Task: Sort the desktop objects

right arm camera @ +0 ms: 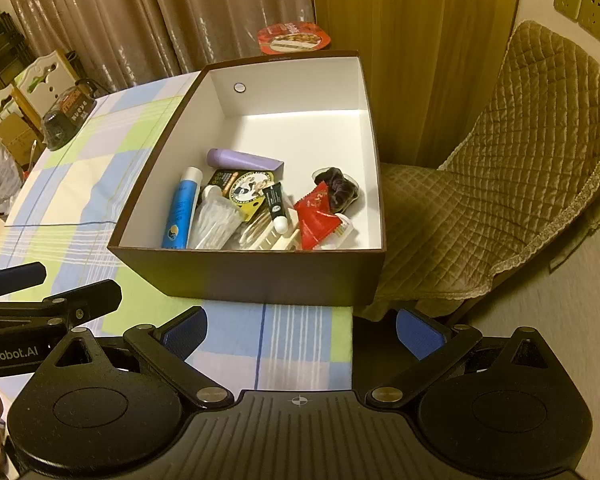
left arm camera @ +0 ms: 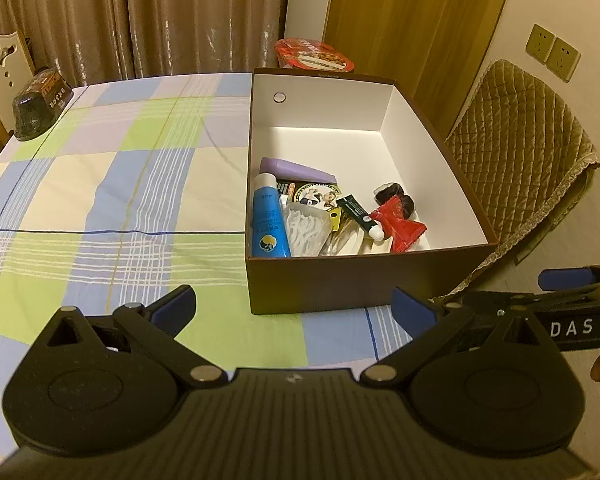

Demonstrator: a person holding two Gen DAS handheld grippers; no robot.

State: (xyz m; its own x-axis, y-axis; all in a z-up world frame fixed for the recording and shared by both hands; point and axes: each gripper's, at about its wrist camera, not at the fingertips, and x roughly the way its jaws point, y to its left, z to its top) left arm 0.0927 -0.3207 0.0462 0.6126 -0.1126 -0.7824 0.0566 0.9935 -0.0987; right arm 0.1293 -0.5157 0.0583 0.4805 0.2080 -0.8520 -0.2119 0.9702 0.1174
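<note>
The box point(left arm camera: 364, 280) is sitting at the right edge of the surface point(left arm camera: 100, 200), already holding the small things, all bunched against its near wall. From left to right: a blue tube point(left arm camera: 269, 220), light and slick, best pinched across its middle; a soft bag of cotton swabs point(left arm camera: 306, 230), which would crumple; a round tin point(left arm camera: 318, 197), stiff and flat; a small black tube point(left arm camera: 358, 216); a crinkly red packet point(left arm camera: 400, 224). The tall box walls are crowding any reach. A dark bowl point(left arm camera: 40, 104) is waiting at the far left corner, a red one point(left arm camera: 314, 56) behind the box. The left gripper point(left arm camera: 294, 308) and right gripper point(right arm camera: 302, 330) are both hovering spread wide, holding nothing.
</note>
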